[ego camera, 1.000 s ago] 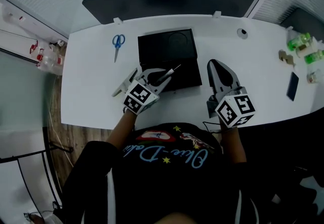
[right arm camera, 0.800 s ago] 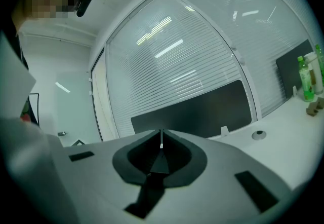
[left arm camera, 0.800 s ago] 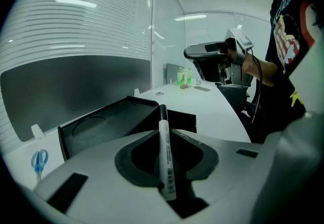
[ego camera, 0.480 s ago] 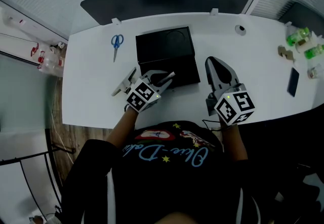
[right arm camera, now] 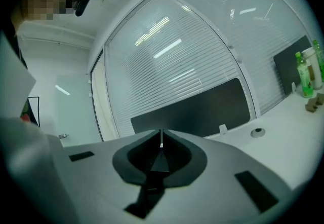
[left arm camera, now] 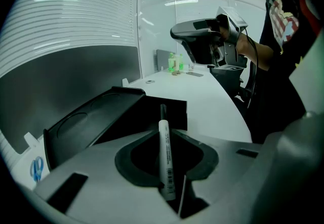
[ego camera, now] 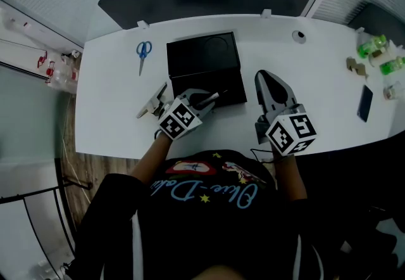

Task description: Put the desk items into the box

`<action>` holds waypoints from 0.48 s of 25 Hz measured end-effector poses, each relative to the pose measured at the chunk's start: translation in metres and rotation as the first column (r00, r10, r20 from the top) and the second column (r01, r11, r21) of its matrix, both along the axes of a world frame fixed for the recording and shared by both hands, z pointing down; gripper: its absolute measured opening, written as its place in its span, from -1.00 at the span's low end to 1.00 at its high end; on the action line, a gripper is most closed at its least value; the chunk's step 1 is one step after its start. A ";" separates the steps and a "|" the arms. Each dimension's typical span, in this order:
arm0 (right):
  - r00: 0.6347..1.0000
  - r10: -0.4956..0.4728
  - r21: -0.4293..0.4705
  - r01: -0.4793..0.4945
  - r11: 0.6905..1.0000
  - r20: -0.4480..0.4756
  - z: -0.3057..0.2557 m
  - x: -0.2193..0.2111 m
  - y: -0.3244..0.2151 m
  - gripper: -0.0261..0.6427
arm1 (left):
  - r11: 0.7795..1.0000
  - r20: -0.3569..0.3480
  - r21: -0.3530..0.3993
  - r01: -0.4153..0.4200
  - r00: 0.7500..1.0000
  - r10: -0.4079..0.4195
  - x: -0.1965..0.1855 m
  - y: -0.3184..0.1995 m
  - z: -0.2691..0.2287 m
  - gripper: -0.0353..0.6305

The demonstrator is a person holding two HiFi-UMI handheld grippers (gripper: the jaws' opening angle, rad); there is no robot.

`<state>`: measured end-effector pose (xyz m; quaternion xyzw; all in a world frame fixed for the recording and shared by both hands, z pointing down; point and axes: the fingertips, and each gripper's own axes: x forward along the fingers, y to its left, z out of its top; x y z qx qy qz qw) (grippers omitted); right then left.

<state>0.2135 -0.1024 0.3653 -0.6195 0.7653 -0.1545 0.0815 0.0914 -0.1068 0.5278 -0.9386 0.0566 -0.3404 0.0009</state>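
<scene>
The black box [ego camera: 218,85] lies open in the middle of the white desk [ego camera: 107,114], its lid [ego camera: 202,56] folded back. My left gripper [ego camera: 201,99] hovers at the box's near edge, shut on a white pen [ego camera: 212,95] whose dark tip points over the box. In the left gripper view the pen [left arm camera: 165,159] stands clamped between the jaws of the left gripper [left arm camera: 163,134], with the box [left arm camera: 121,111] just beyond. My right gripper [ego camera: 266,79] is held to the right of the box, shut and empty. The right gripper [right arm camera: 161,139] points level at the window blinds.
Blue scissors [ego camera: 143,50] lie left of the box. A light grey item [ego camera: 152,102] lies on the desk beside the left gripper. Green bottles [ego camera: 373,50], a dark phone [ego camera: 366,104] and small things sit far right. A small round fitting [ego camera: 298,36] is near the back edge.
My left gripper has sunk a little and tilted further down with the pen, staying at the box's near edge. The right gripper has kept still.
</scene>
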 end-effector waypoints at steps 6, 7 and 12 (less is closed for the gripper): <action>1.000 -0.003 0.004 0.003 1.000 0.005 -0.001 0.001 -0.002 -0.86 | 1.000 0.012 0.011 -0.004 1.000 0.004 -0.001 -0.001 0.001 -0.66; 1.000 -0.003 0.005 0.003 1.000 0.005 -0.001 0.001 -0.002 -0.86 | 1.000 0.012 0.009 -0.005 1.000 0.005 -0.001 -0.001 0.001 -0.65; 1.000 -0.004 0.002 0.004 1.000 0.007 0.000 0.001 -0.002 -0.86 | 1.000 0.010 0.000 -0.002 1.000 0.002 0.000 -0.001 0.001 -0.65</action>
